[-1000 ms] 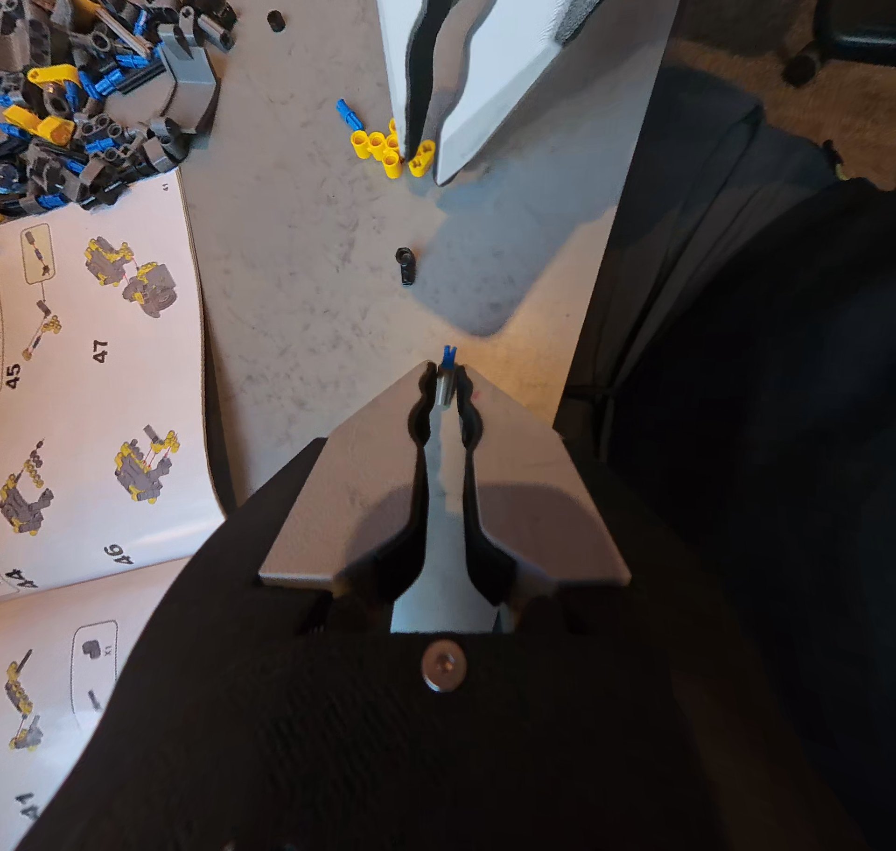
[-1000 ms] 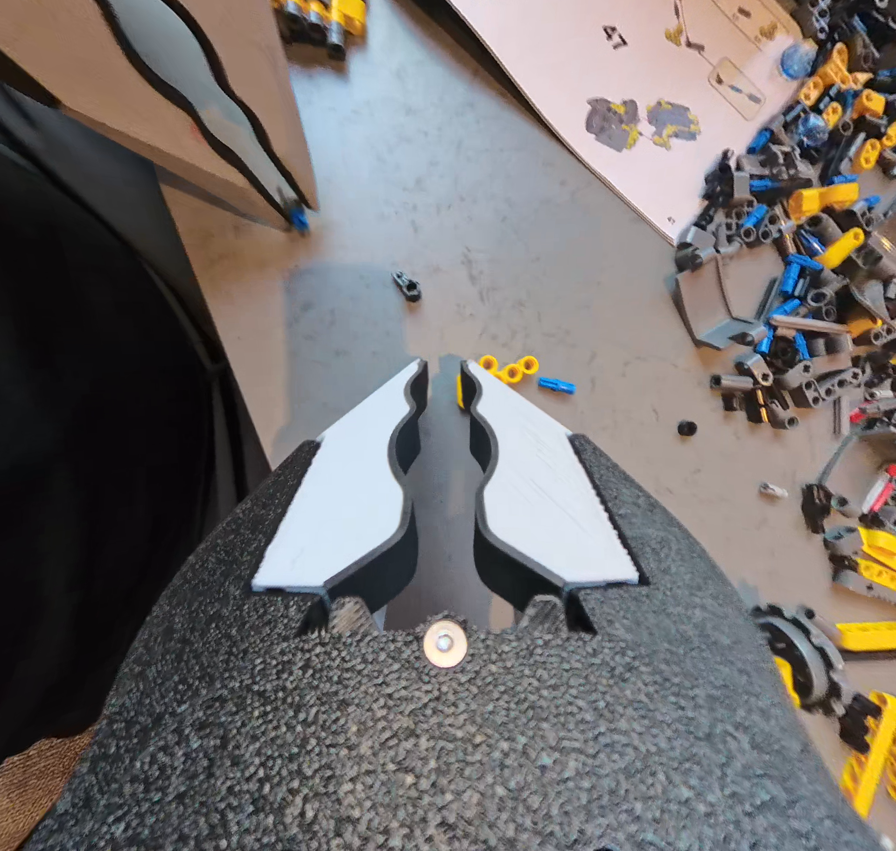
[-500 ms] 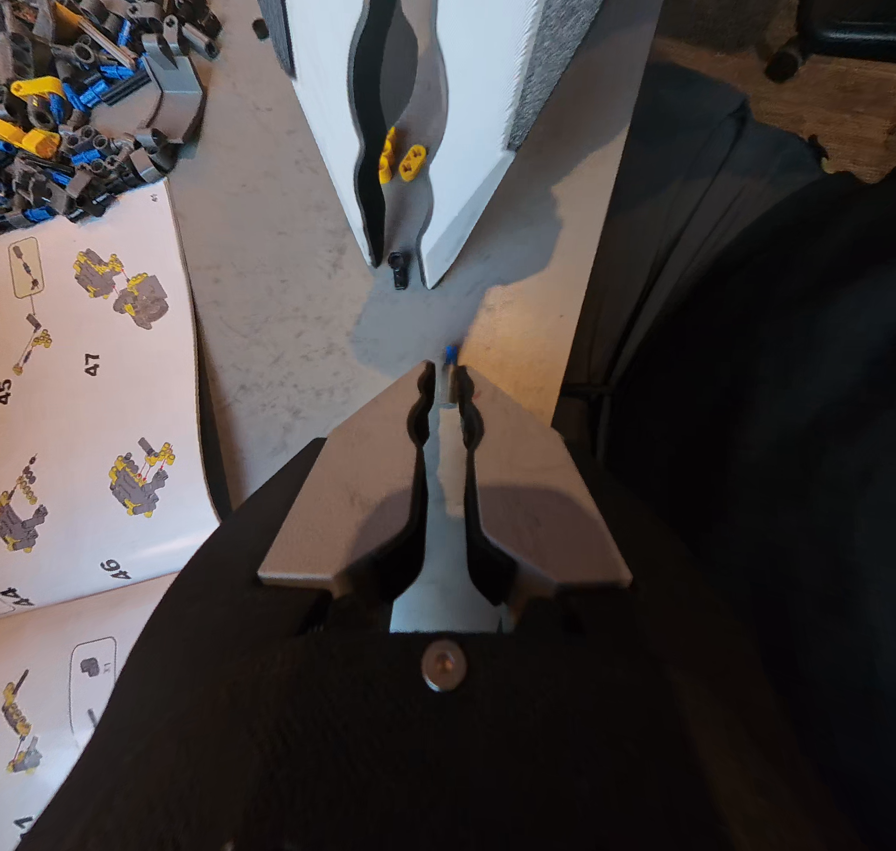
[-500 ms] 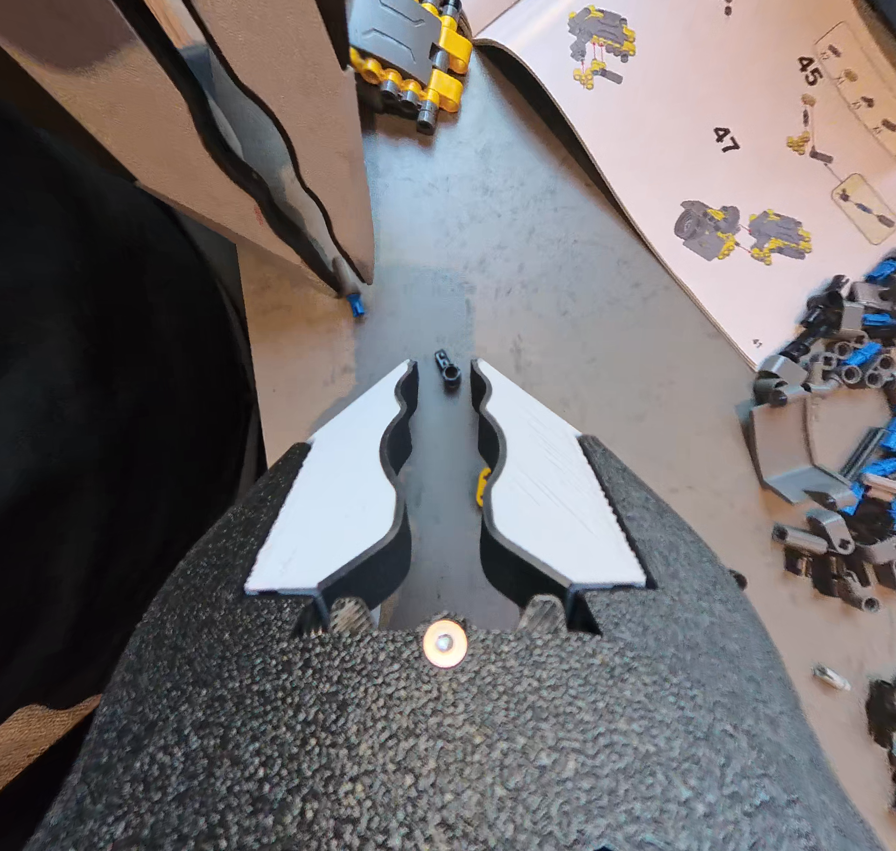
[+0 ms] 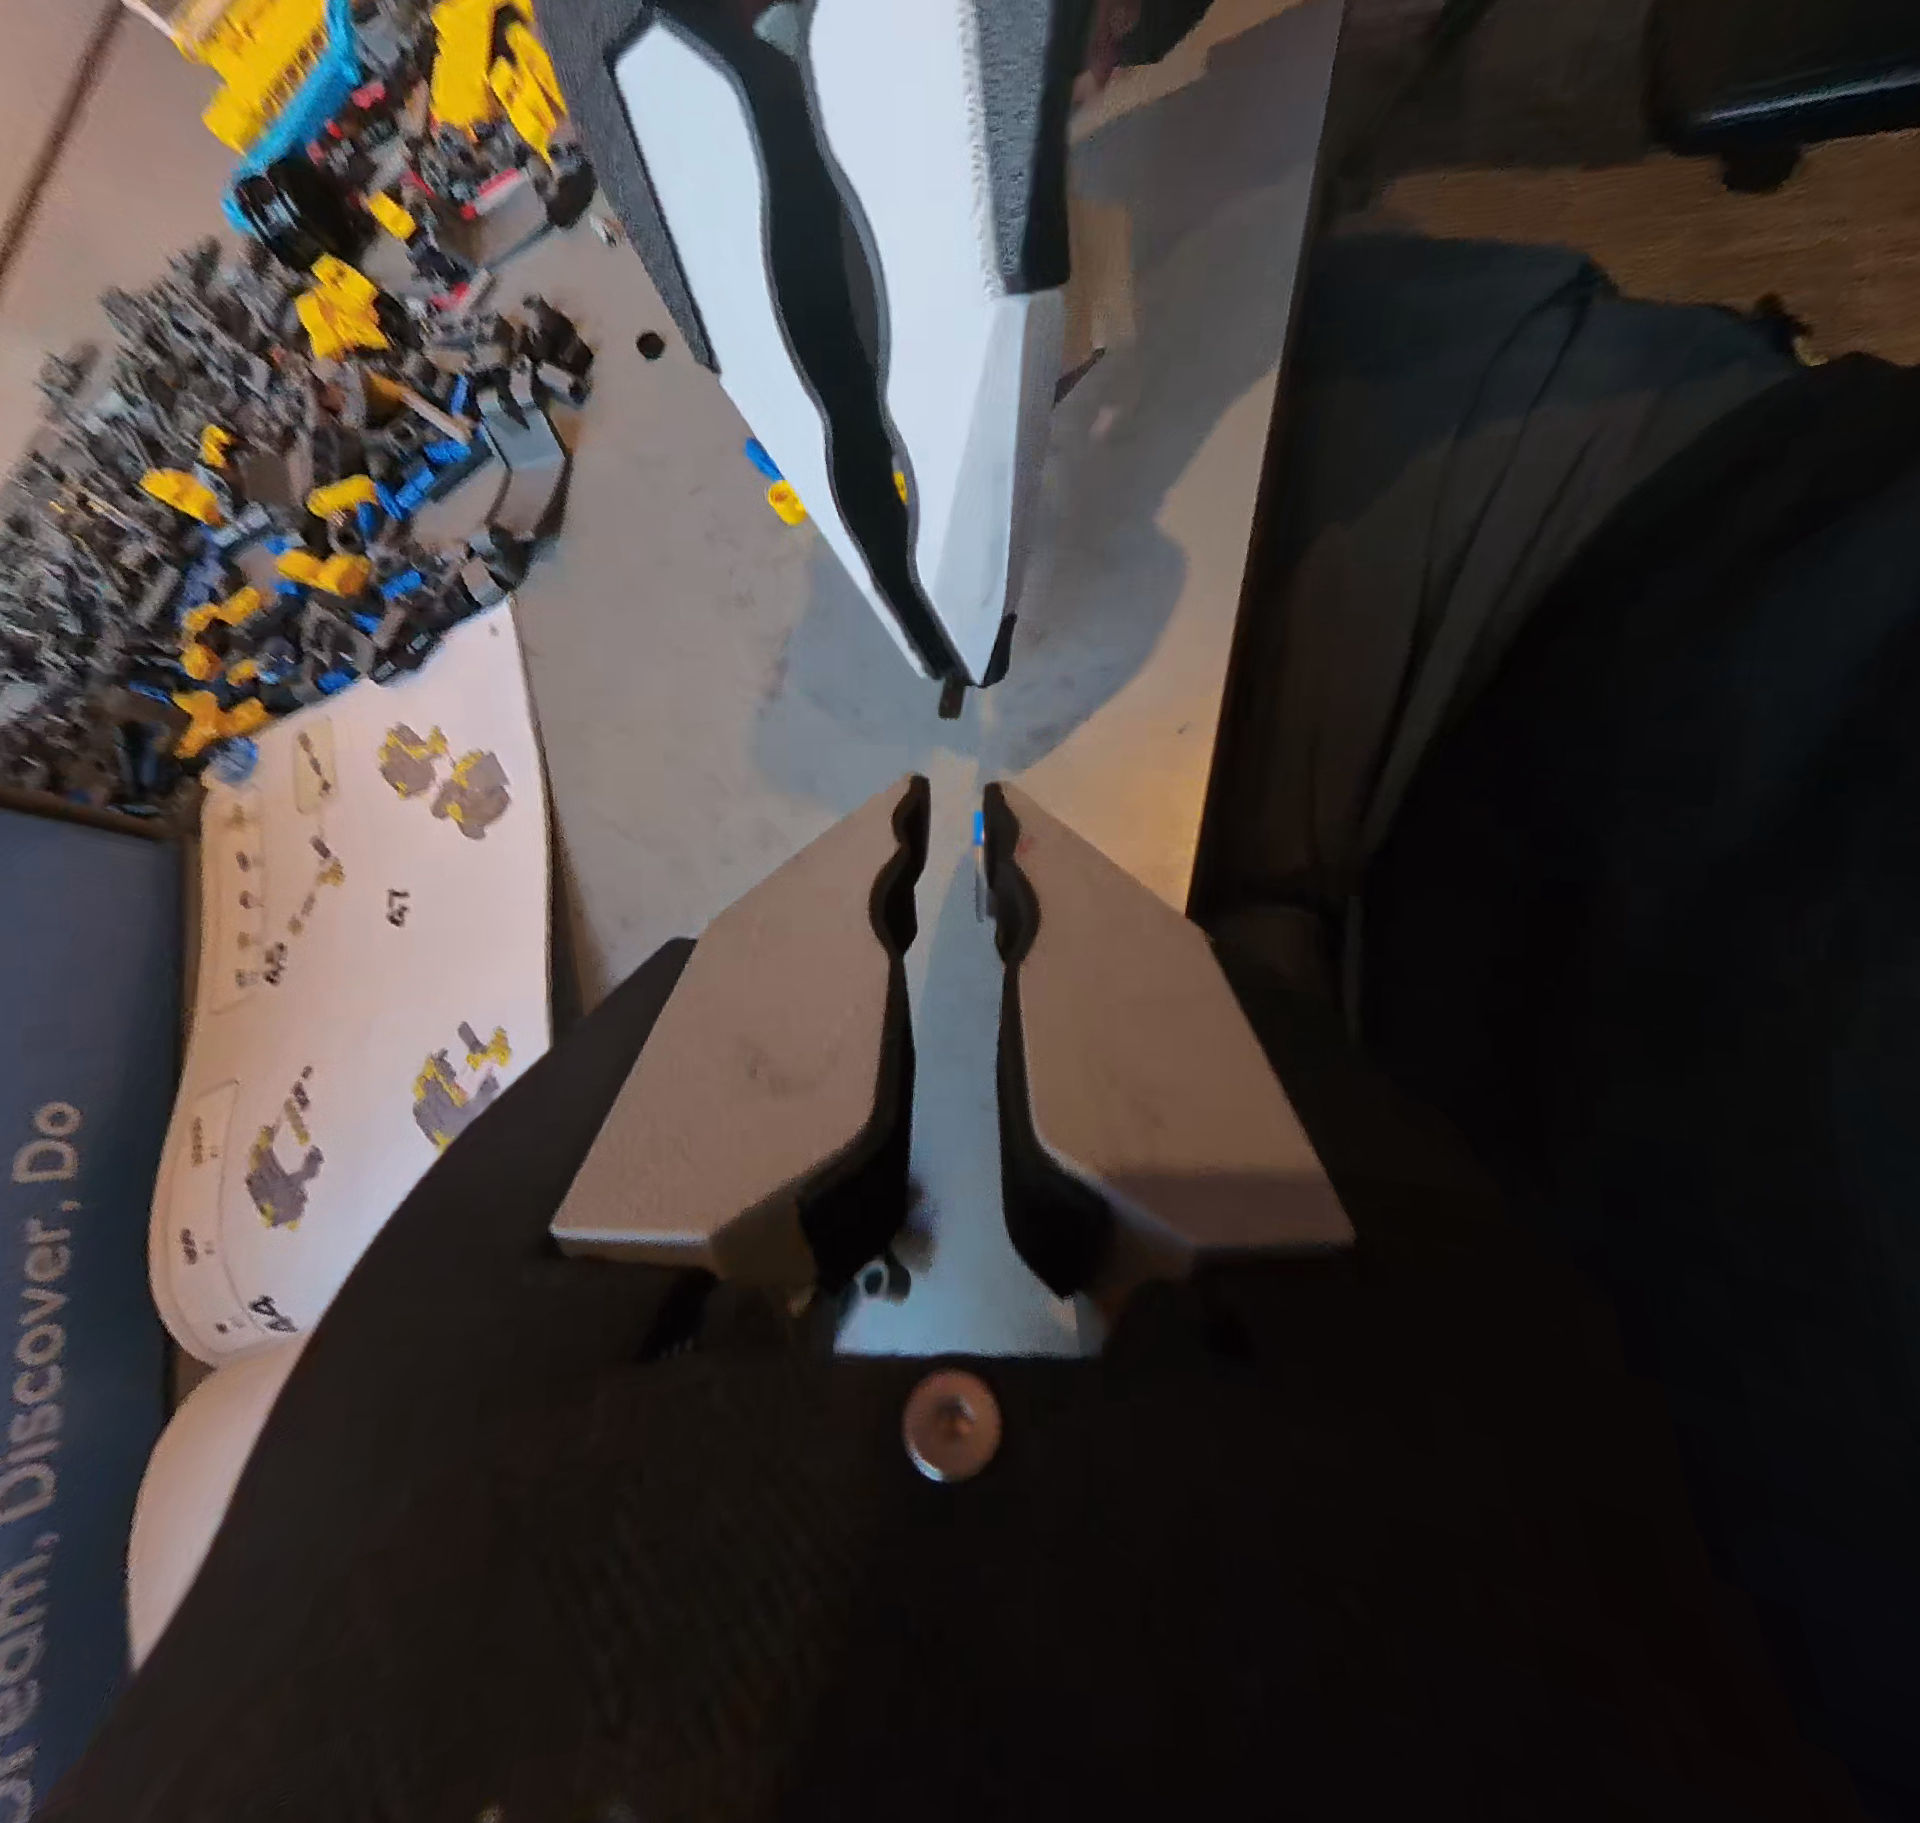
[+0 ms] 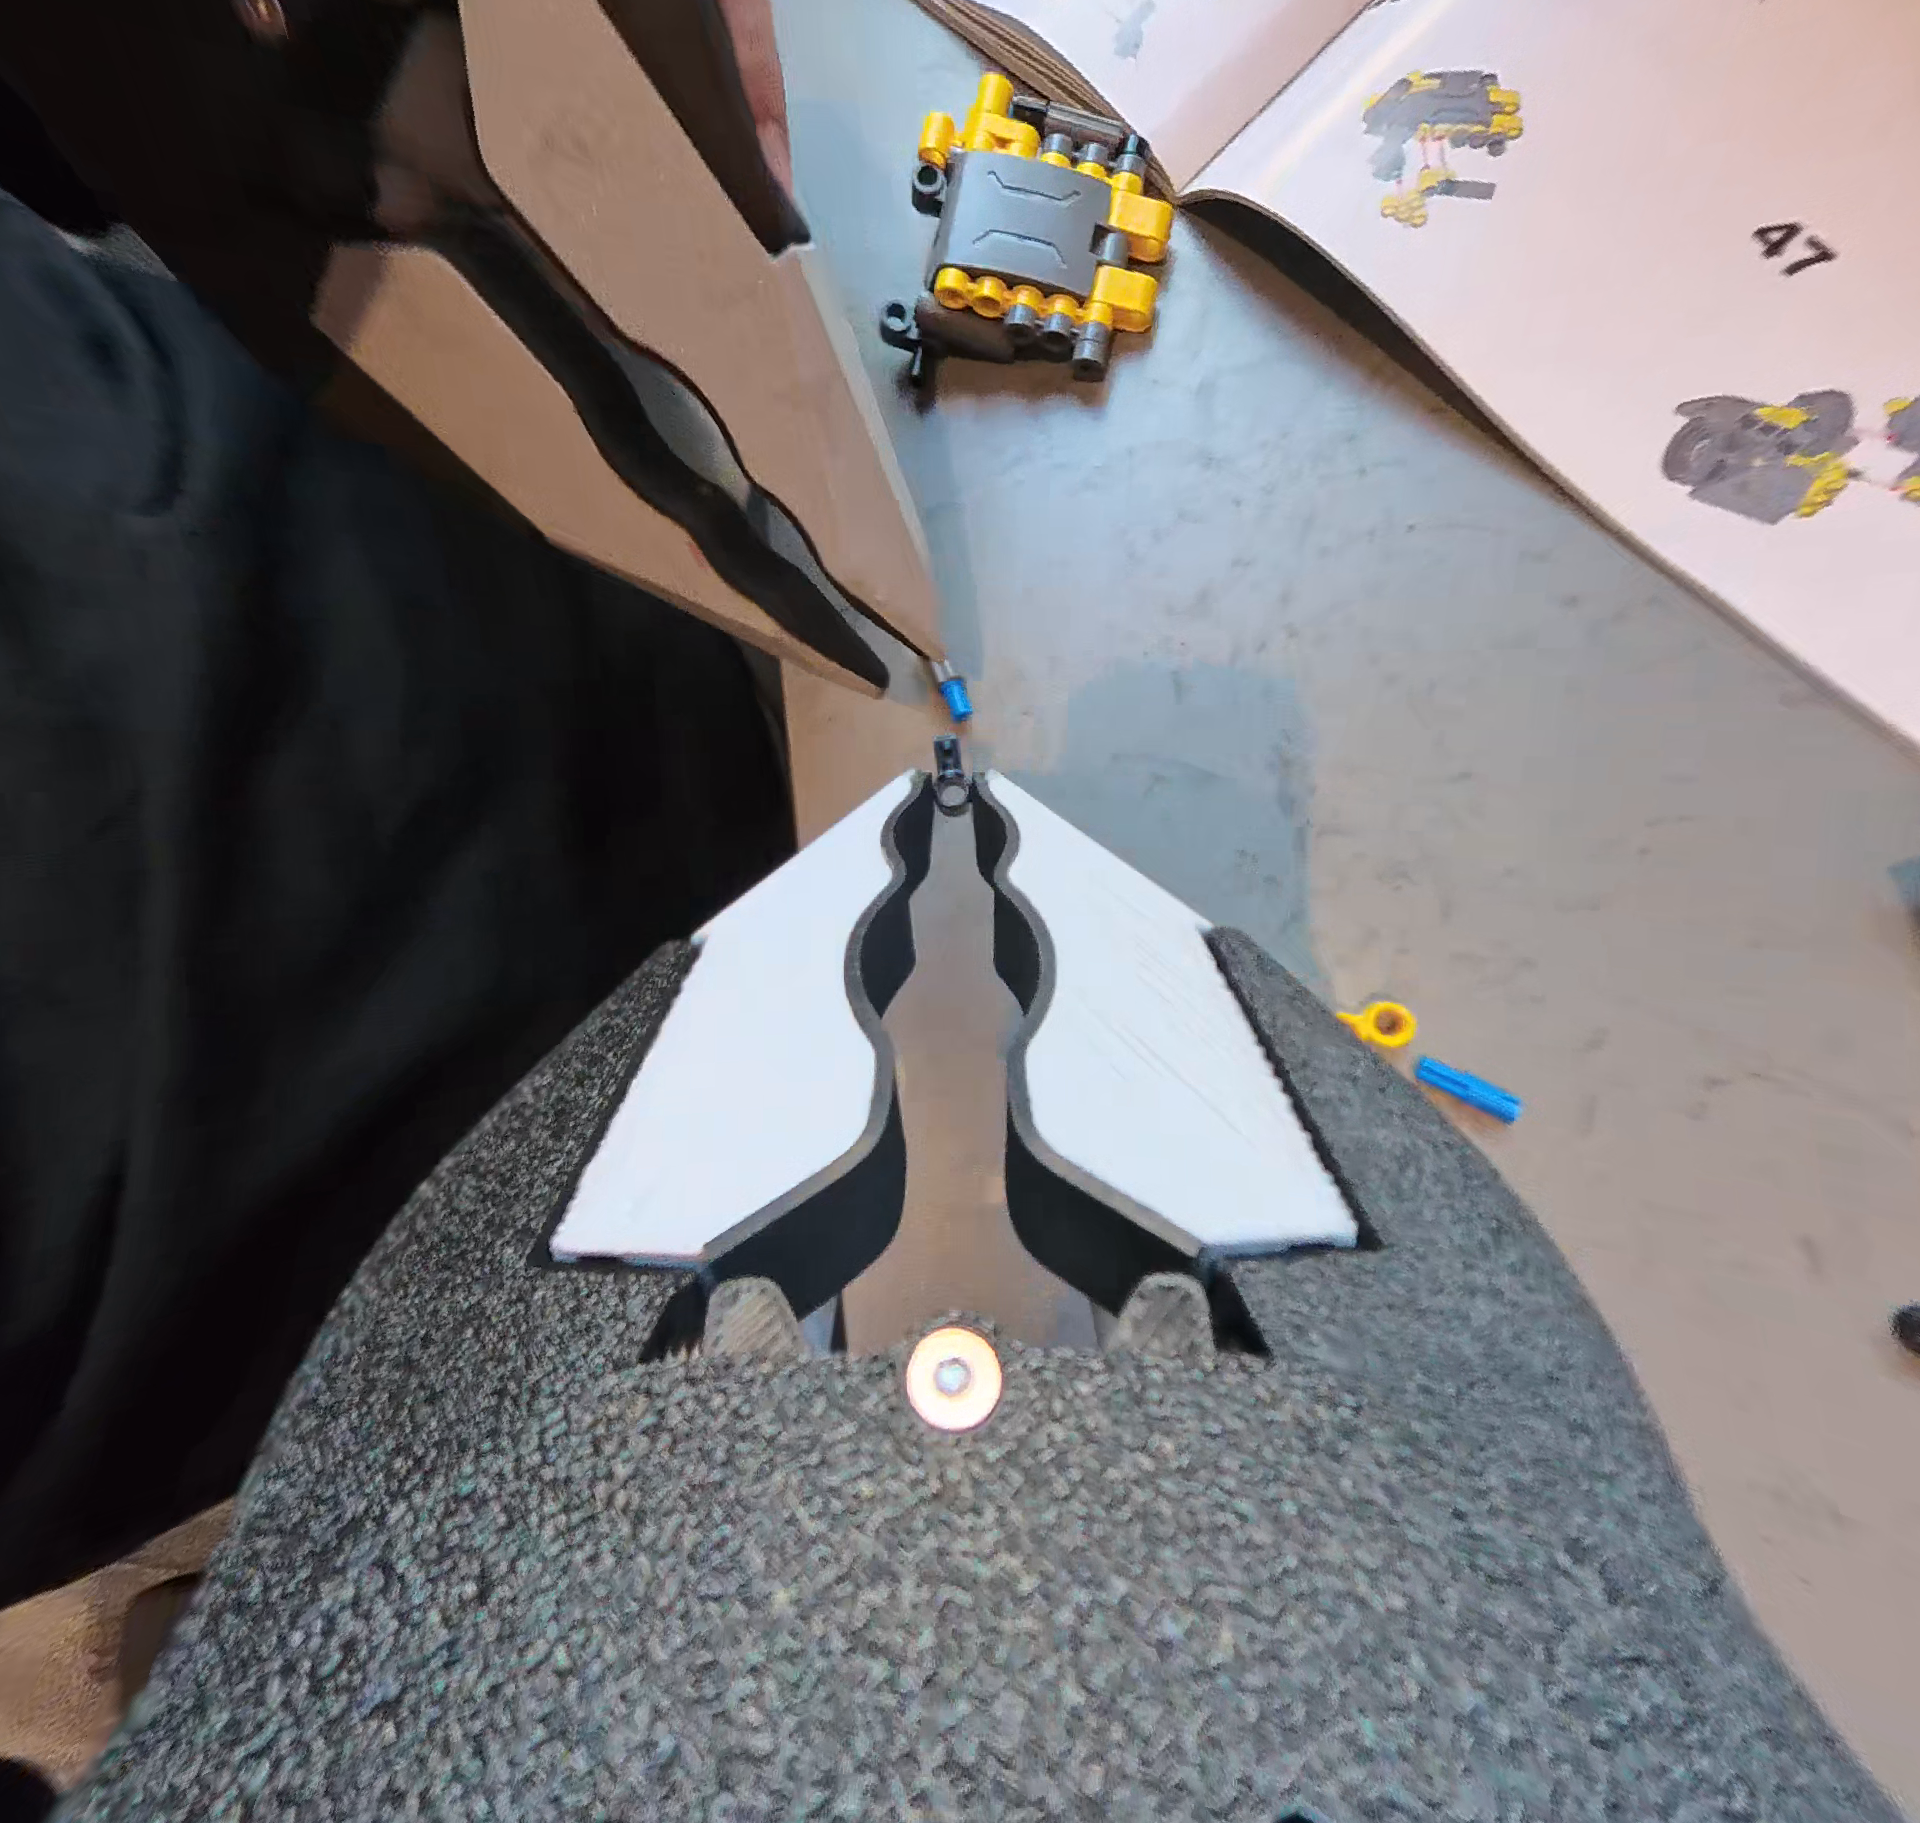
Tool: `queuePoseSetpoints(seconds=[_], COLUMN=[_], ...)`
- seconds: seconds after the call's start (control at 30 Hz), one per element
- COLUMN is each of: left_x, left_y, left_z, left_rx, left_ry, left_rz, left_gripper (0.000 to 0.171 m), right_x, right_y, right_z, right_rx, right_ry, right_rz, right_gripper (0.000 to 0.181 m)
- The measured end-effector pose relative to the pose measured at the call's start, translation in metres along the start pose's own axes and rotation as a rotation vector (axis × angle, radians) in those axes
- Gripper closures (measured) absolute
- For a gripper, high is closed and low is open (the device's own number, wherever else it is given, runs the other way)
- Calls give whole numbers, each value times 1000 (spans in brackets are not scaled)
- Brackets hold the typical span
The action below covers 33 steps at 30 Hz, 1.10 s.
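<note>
We see the right gripper (image 6: 948, 786) pinching a small black plastic connector (image 6: 948, 774) above the grey table's (image 6: 1195, 568) edge. The left gripper (image 5: 948, 799), narrowly parted, carries a blue-tipped grey pin (image 6: 950, 697) against one finger. The tips nearly meet.

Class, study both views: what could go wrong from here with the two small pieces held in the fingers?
1. The right gripper pinches the black connector only at its tips; it may twist or pop out.
2. The left gripper holds the blue-tipped pin close to the table edge; if dropped, it could disappear into the dark fabric below.
</note>
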State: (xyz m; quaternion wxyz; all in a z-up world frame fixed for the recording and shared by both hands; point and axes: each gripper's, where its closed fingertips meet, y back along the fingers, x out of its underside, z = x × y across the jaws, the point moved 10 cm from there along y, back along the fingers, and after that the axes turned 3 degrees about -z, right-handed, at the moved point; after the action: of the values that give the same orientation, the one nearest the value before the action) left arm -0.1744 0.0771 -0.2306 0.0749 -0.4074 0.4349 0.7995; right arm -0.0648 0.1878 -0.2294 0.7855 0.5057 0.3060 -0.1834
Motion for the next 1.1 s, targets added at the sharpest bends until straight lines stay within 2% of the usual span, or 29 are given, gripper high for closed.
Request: queuePoseSetpoints(seconds=[0.17, 0.27, 0.43, 0.53, 0.67, 0.77, 0.83, 0.93, 1.1], left_x=[-10, -14, -14, -10, -6, -7, -7, -6, -4], left_y=[-4, -8, -11, -15, -16, -17, -17, -16, -13], left_z=[-8, -10, -13, -9, -6, -5, -3, 1, 9], left_rx=[-47, -60, -120, -127, -77, -35, 11, 77, 186], left_ry=[-99, -137, -149, 15, 220, 310, 396, 518, 685], left_rz=[-43, -46, -43, -18, -43, -72, -97, -159, -257], left_gripper=[164, 169, 170, 171, 171, 171, 171, 171, 171], right_x=[3, 3, 6, 13, 21, 20, 20, 22, 27], right_y=[4, 6, 8, 14, 15, 7, 7, 7, 5], right_z=[-1, 1, -1, 0, 18, 32, 41, 54, 64], right_rx=[-82, -120, -99, 64, 271, 327, 404, 517, 668], right_ry=[-98, -123, -183, -168, -87, -67, 19, 157, 282], right_rz=[-37, -73, -113, -131, -172, -242, -273, -268, -234], right_gripper=[175, 175, 175, 165, 164, 163, 160, 161, 161])
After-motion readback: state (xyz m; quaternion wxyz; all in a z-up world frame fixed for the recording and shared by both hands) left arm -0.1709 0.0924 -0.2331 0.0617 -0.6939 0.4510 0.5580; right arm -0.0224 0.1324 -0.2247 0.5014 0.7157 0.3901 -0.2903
